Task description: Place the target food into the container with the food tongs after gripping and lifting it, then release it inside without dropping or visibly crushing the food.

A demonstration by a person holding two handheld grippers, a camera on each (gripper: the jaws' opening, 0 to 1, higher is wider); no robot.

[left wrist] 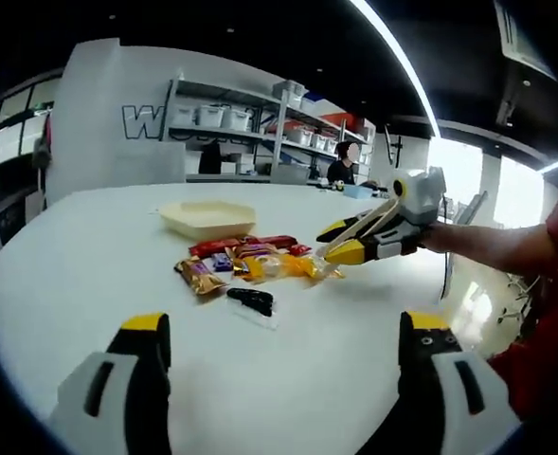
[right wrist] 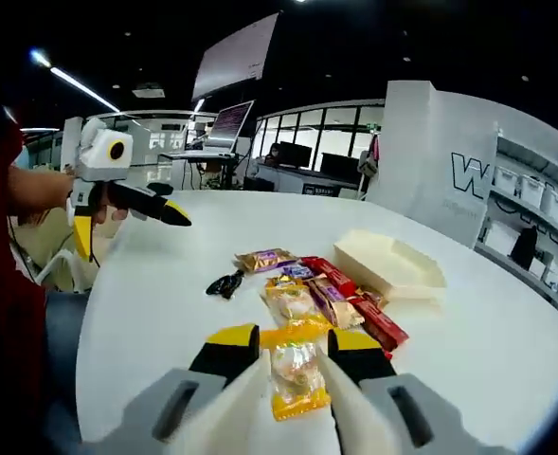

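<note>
Right gripper, bottom centre of right gripper view: tongs pinch yellow snack packet on counter. Container centre right. Left gripper fingers spread, bottom of left gripper view.

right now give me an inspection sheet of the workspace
surface: white table, bare around the pile
job's things: cream container open, apart from the snacks; yellow snack packet between the cream tongs
clutter: wrapped snacks pile; black packet lying apart
grippers: left gripper open, held off the pile; right gripper holds the tongs around the packet
cables: nothing seen
surroundings: shelves with bins; desks with monitors
</note>
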